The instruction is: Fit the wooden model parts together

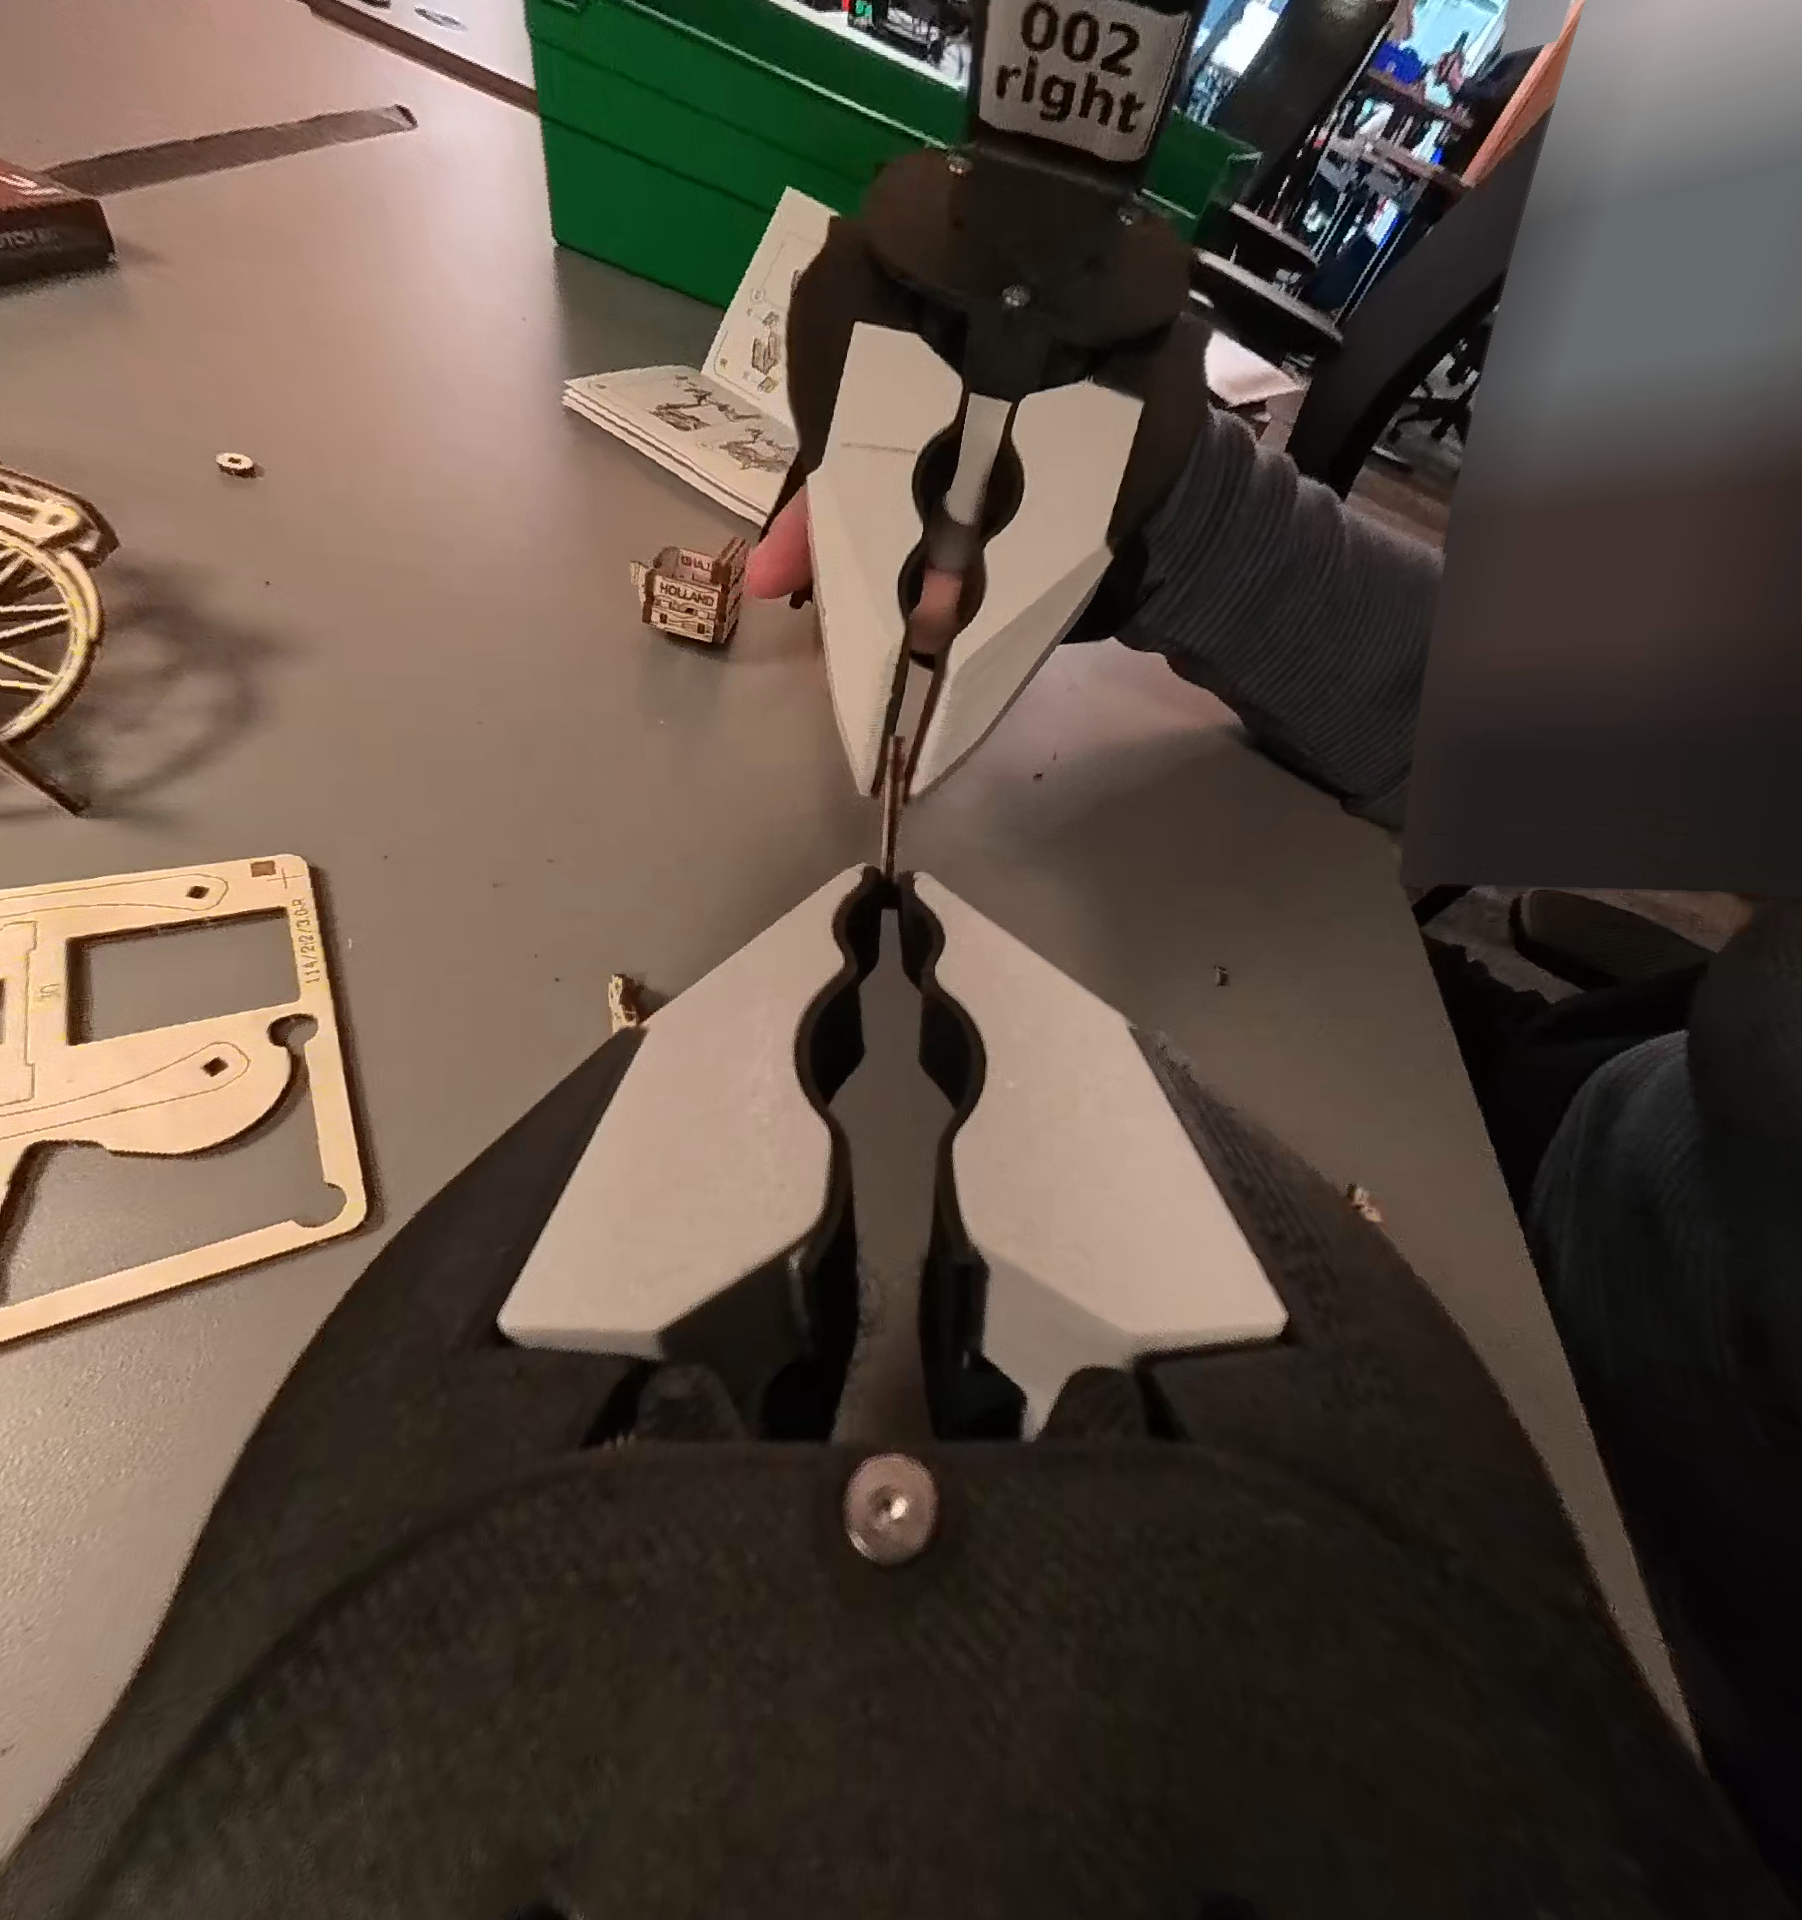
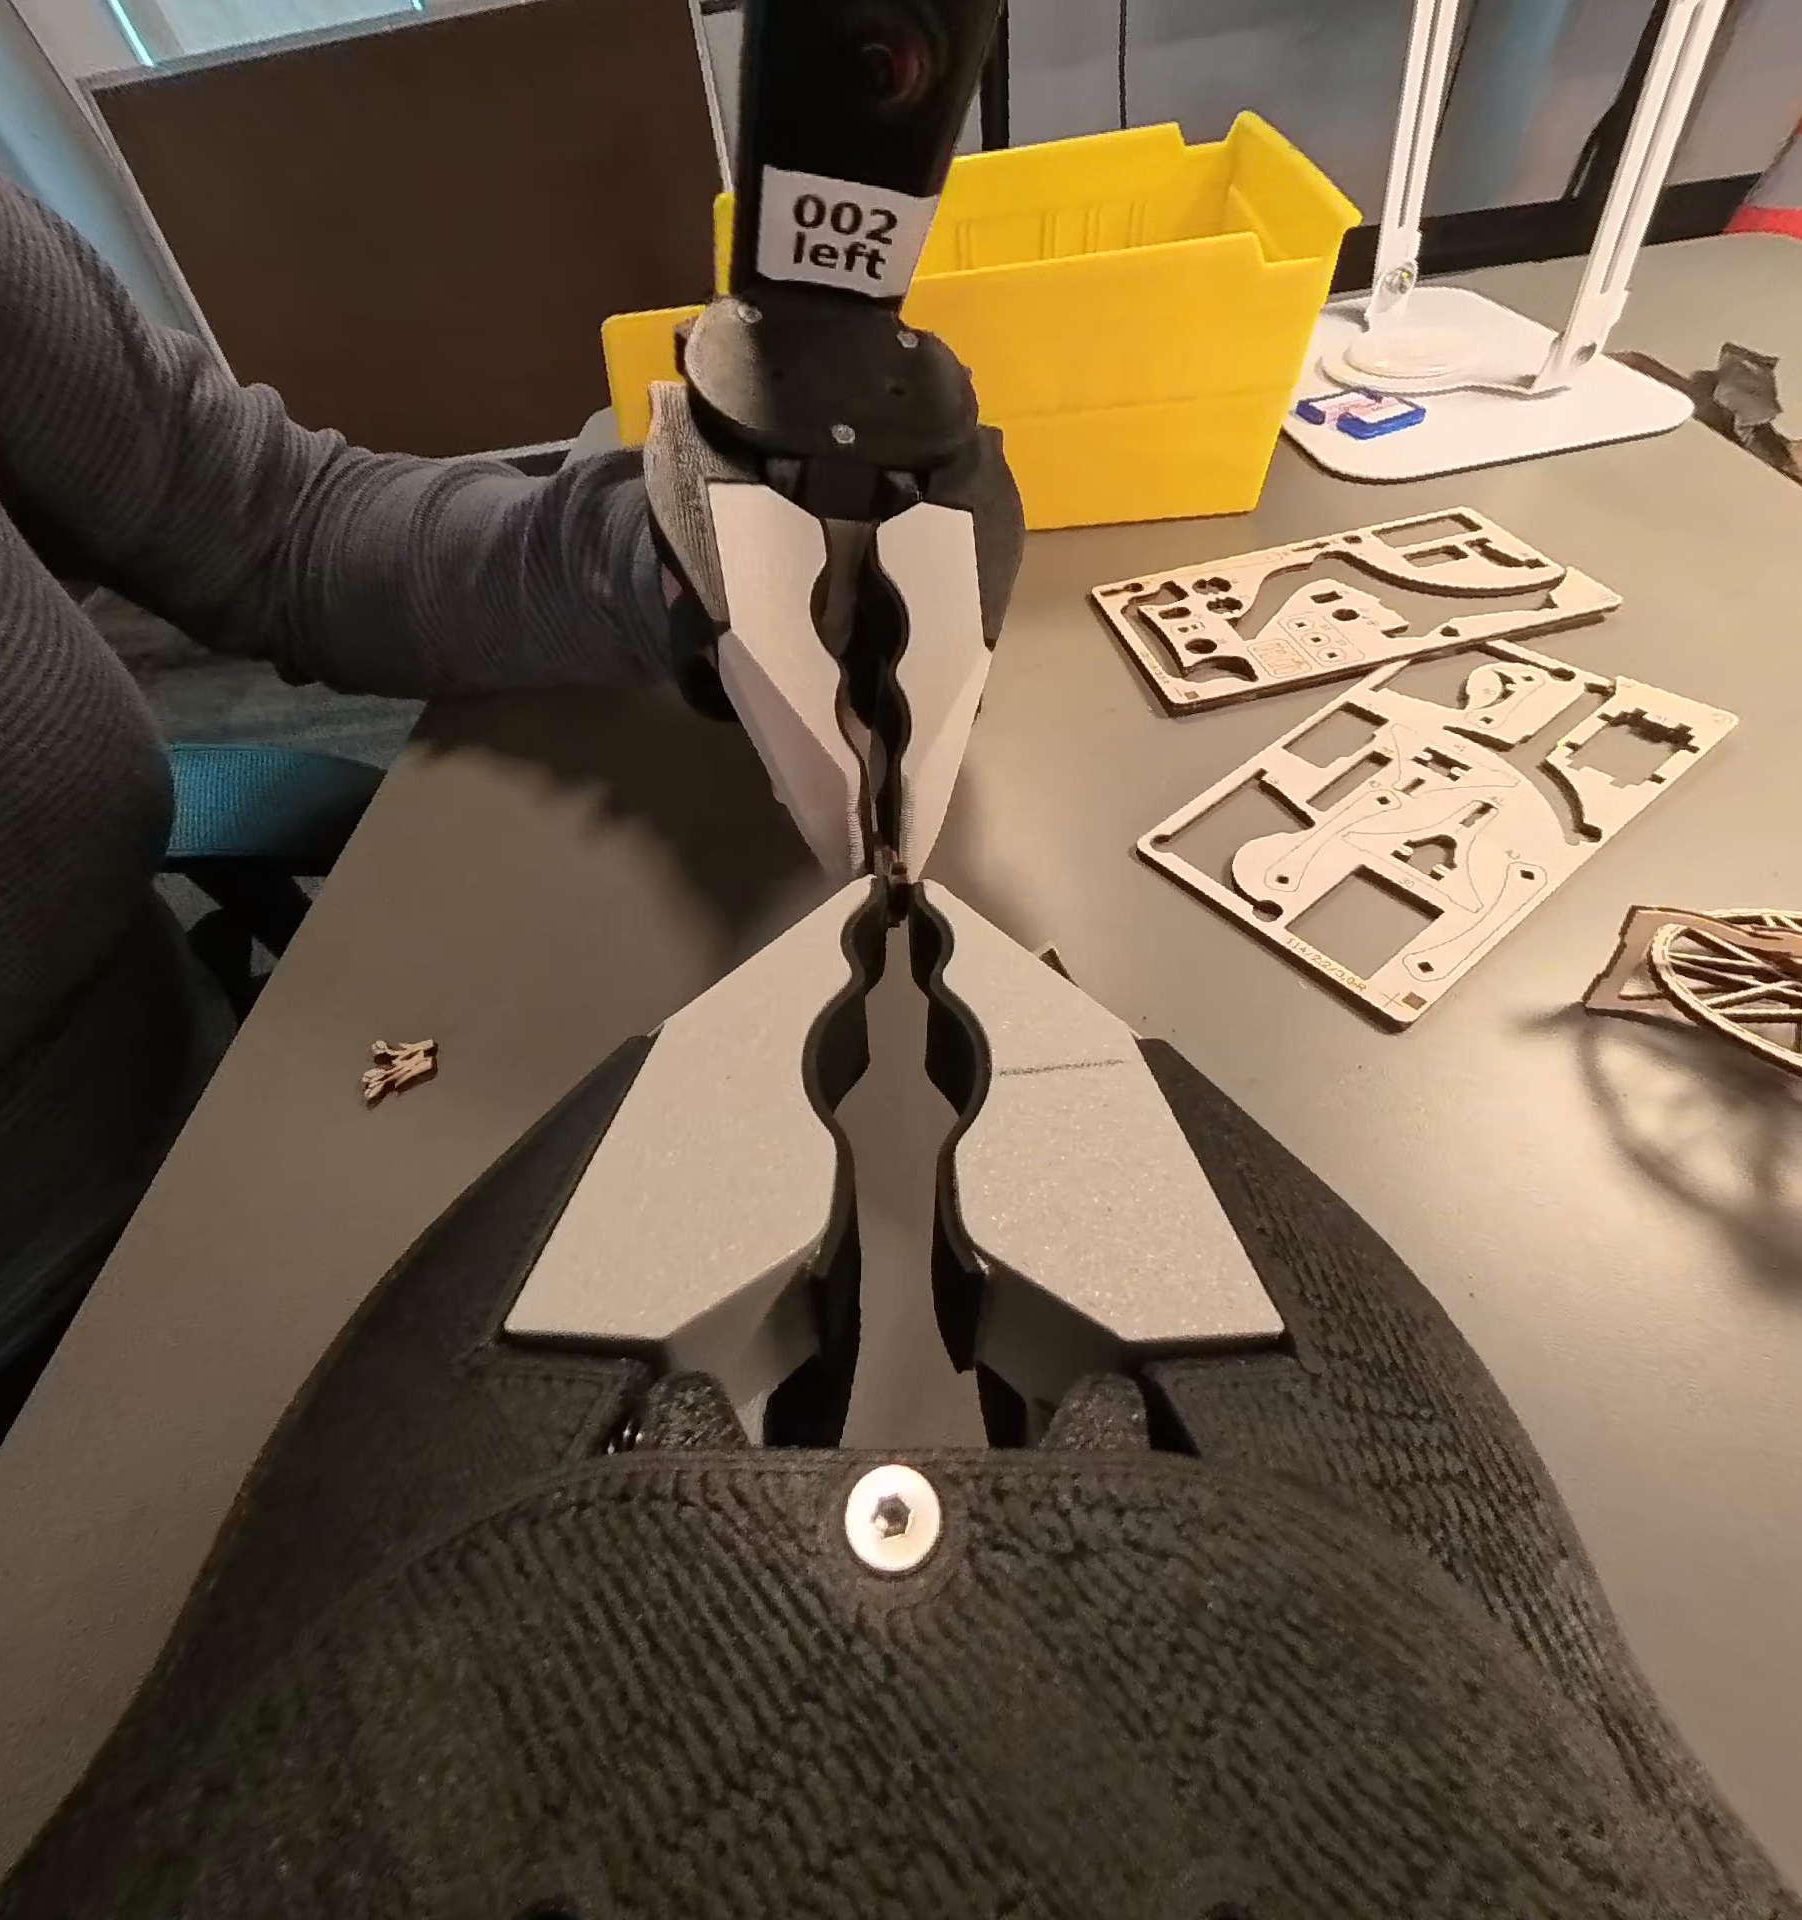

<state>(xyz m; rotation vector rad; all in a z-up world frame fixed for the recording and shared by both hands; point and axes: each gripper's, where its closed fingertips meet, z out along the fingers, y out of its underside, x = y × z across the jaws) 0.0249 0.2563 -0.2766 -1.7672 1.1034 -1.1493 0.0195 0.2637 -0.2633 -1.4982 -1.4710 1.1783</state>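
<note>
A thin wooden part (image 1: 890,831) hangs edge-on above the grey table (image 1: 481,748), pinched from both ends. My left gripper (image 1: 889,881) is shut on its near end. My right gripper (image 1: 889,792) comes in from the far side, tilted down, and is shut on its far end. In the right wrist view my right gripper (image 2: 892,885) and the left gripper (image 2: 881,854) meet tip to tip on the small wooden part (image 2: 889,869). The fingers hide most of it, so I cannot tell whether it is one piece or two joined.
A wooden bicycle model (image 1: 3,623) and a cut-out wooden sheet (image 1: 149,1081) lie to the left. A small wooden crate (image 1: 694,597), a booklet (image 1: 699,416) and a green bin (image 1: 720,125) sit behind. Two sheets (image 2: 1437,831), a yellow bin (image 2: 1115,343) and a loose wooden scrap (image 2: 398,1065) also show. The grippers are tip to tip, or close to it. Left tips and right tips are each some 15 cm from the loose wooden scrap (image 2: 398,1065).
</note>
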